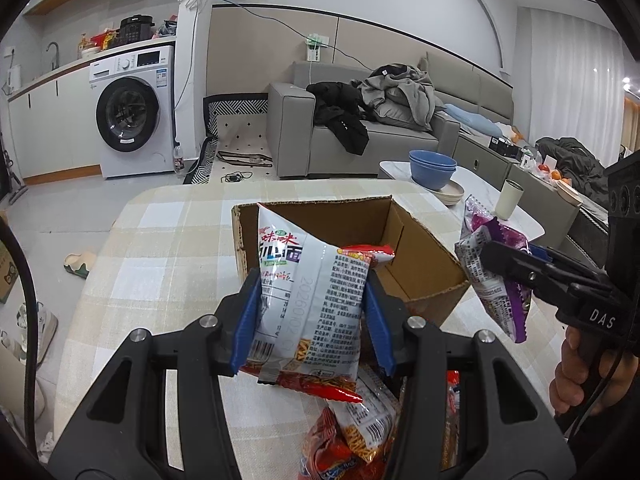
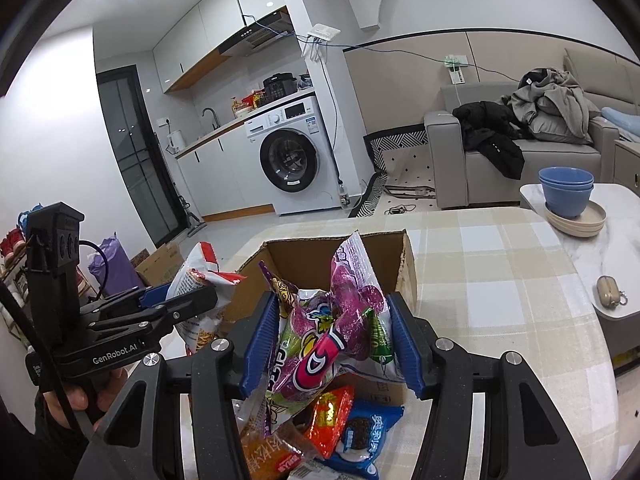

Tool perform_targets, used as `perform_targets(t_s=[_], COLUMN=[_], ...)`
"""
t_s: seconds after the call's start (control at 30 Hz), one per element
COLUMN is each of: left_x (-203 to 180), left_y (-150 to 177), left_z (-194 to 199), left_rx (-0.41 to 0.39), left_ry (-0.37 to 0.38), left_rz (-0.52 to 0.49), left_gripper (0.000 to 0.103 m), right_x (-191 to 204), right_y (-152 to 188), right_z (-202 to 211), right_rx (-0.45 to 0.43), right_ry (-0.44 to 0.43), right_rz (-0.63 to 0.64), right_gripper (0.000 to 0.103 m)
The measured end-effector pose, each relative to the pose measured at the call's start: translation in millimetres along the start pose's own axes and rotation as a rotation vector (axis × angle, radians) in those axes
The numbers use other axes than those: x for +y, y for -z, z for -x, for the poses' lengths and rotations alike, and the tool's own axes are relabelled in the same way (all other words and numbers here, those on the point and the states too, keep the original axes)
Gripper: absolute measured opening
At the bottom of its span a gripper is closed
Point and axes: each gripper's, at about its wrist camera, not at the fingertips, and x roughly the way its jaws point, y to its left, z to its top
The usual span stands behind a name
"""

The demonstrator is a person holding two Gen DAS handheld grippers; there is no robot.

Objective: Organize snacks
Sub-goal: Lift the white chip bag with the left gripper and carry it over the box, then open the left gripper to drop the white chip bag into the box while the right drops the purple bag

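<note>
Brown cardboard box point(image 1: 404, 240) at centre of the left wrist view, open-topped, on a checked tablecloth point(image 1: 168, 240). In front of it, lower centre, left gripper point(image 1: 308, 320) clamped on a white-and-red noodle snack packet point(image 1: 308, 292), blue pads point(image 1: 248, 312) pressing both sides, packet held upright and clear of the box. At right edge, right gripper point(image 1: 504, 264) pinching a purple snack bag point(image 1: 492, 276), beside the box's right corner; a hand point(image 1: 576, 376) on its grip below. More red packets point(image 1: 352, 428) lying at bottom centre. In the right wrist view, same purple snack bag point(image 2: 332, 332) squeezed between blue pads point(image 2: 260, 340) of right gripper point(image 2: 332, 344), centre frame, just before the box point(image 2: 336, 256). At left, left gripper point(image 2: 192, 304) with the noodle packet point(image 2: 200, 280). Loose snacks point(image 2: 348, 428) at bottom centre on the cloth.
</note>
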Motion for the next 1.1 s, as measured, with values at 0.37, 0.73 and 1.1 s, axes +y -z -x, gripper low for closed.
perform_targets(t_s=[0.37,0.73,1.1], left_x=[6.8,3.8,-0.9], left_y=[-24.5,-30.2,-21.3], left_z=[-27.4,-61.0,-60.2], left_rx=[-0.008,0.026,0.039], left_ry=[0.020,0.021,0.012], left_rz=[0.003,0.000,-0.042], left_gripper=[0.046,0.046,0.083], right_x=[4.2,3.8,4.6], right_y=[-12.4,-16.5,-15.7], right_z=[-25.1,-52.4,-30.2], right_rx=[0.012,0.049,0.025], right_ry=[-0.023,-0.008,-0.006], right_rz=[0.006,-0.004,0.011], right_gripper=[0.057,0.059,0.093])
